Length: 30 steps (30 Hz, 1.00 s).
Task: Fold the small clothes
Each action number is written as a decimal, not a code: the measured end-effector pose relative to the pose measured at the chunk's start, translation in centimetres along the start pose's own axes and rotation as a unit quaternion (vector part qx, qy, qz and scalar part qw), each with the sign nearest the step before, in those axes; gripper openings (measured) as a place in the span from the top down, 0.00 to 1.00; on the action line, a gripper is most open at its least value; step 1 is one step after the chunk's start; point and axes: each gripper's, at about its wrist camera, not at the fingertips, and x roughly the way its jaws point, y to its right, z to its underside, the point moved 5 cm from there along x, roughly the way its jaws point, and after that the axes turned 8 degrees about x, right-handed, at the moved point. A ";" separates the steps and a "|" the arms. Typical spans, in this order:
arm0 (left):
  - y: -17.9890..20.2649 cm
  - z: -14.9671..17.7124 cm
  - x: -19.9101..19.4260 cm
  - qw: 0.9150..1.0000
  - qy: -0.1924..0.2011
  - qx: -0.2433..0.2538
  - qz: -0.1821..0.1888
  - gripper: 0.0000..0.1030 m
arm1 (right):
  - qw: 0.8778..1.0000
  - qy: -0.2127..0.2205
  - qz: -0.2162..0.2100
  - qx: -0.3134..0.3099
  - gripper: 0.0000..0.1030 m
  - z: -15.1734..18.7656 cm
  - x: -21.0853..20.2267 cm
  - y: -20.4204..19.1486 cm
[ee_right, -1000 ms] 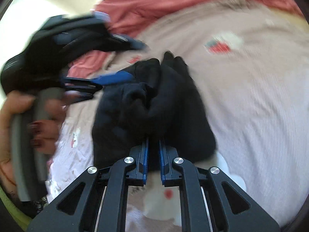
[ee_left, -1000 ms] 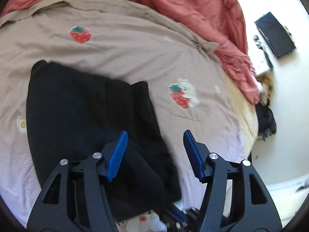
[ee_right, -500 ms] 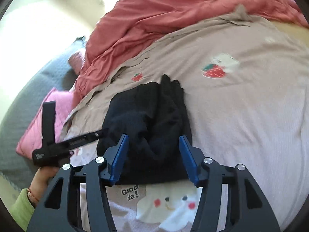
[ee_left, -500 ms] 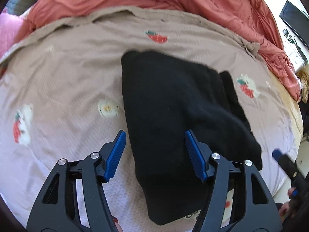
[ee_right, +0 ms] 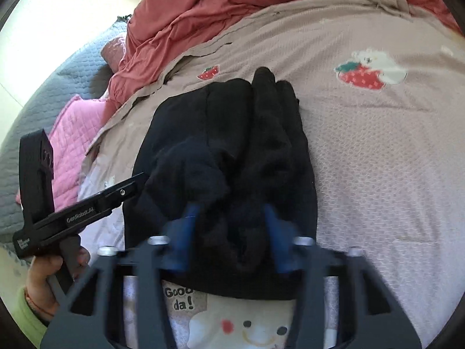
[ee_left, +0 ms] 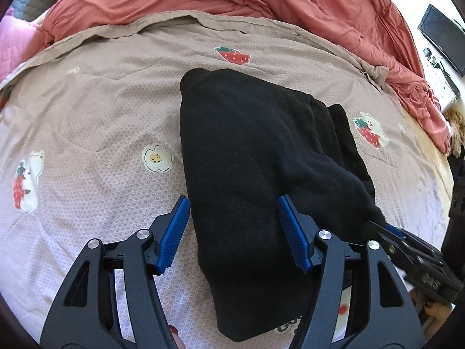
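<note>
A black garment (ee_left: 255, 160) of soft, matt, fleecy cloth is seen on a beige bedcover (ee_left: 96, 110) of finely textured woven cloth. Matt black plastic arms and ribbed blue pads are shown on the left gripper (ee_left: 234, 232).

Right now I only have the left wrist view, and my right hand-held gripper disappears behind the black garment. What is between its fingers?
Observer: In the right wrist view, a bunched fold of the black garment sits between the jaws of the right hand-held gripper. They have just been closing, but blur hides whether they pinch yet.
Operator: And from that side, where does my left one sit?
Observer: The left hand-held gripper shows side-on, its tip at the garment's left edge. I cannot tell whether it touches the cloth. A hand in a green sleeve holds its grip.
</note>
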 end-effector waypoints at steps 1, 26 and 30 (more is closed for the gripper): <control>0.1 0.0 -0.1 1.000 0.001 0.001 -0.002 0.46 | 1.000 0.000 -0.008 0.005 0.79 0.0 0.0 0.1; 2.5 1.9 1.3 0.999 -0.012 0.032 0.011 0.26 | 0.999 0.004 0.008 0.037 0.65 0.8 -2.6 1.7; 2.4 2.0 1.3 0.999 -0.012 0.030 0.015 0.26 | 0.997 0.064 -0.001 0.042 0.60 -0.7 -4.7 1.6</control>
